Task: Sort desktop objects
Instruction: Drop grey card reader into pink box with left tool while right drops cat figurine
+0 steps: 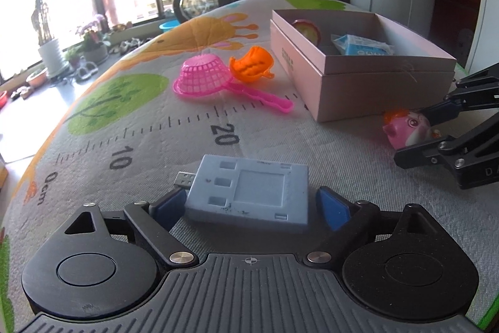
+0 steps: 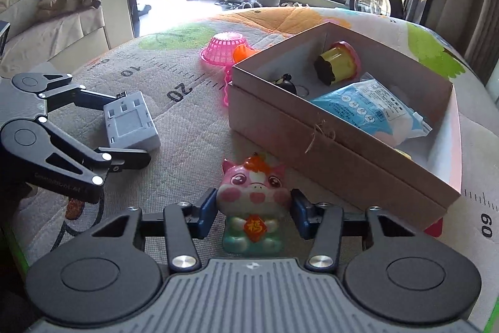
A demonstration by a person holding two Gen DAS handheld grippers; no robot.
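A grey-blue USB device (image 1: pixel 249 192) lies on the mat between the pads of my left gripper (image 1: pixel 249 208); the jaws are open, with a gap on the right side. It also shows in the right wrist view (image 2: pixel 129 122). A pink pig figurine (image 2: pixel 252 202) stands upright between the pads of my right gripper (image 2: pixel 254 213); the jaws are open around it, close to its cheeks. In the left wrist view the pig (image 1: pixel 405 130) sits between the right gripper's fingers. An open pink box (image 1: pixel 358 74) holds a blue packet (image 2: pixel 371 111) and a yellow toy cup (image 2: pixel 336 66).
A pink toy strainer (image 1: pixel 205 77) and an orange toy (image 1: pixel 252 64) lie on the mat left of the box (image 2: pixel 327 145). The table is covered by a printed ruler mat (image 1: pixel 140 145). A sofa and potted plants stand beyond the table edge.
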